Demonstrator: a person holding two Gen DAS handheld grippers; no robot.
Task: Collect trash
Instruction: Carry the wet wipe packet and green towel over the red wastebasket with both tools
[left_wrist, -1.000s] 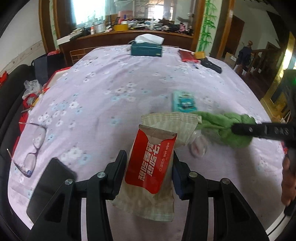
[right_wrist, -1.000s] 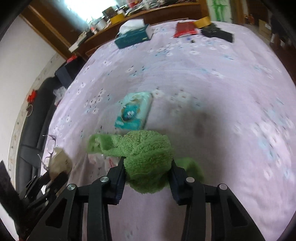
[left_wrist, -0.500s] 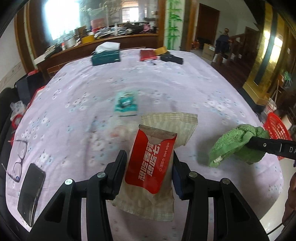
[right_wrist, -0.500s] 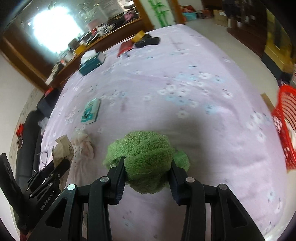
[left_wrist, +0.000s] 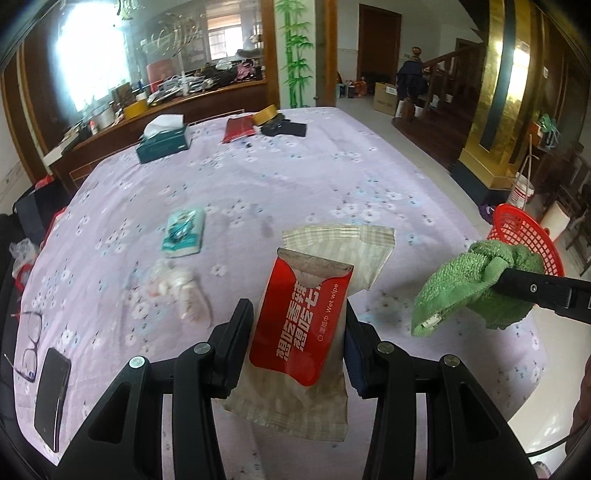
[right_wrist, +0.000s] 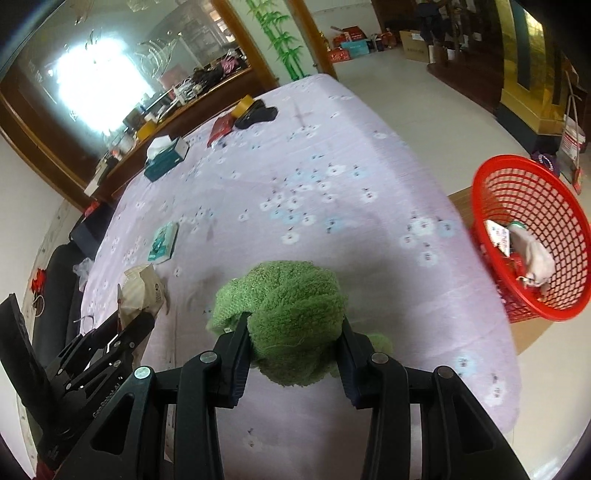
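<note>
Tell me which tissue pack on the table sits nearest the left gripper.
The flat teal soft pack, lying just beyond the left gripper; the dark green tissue box, with a white tissue sticking up, sits far back.

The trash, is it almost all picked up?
Partly. The red basket beside the table already holds some trash. The left gripper holds a wet wipe packet; the right gripper holds a green cloth. A crumpled tissue remains on the table.
</note>
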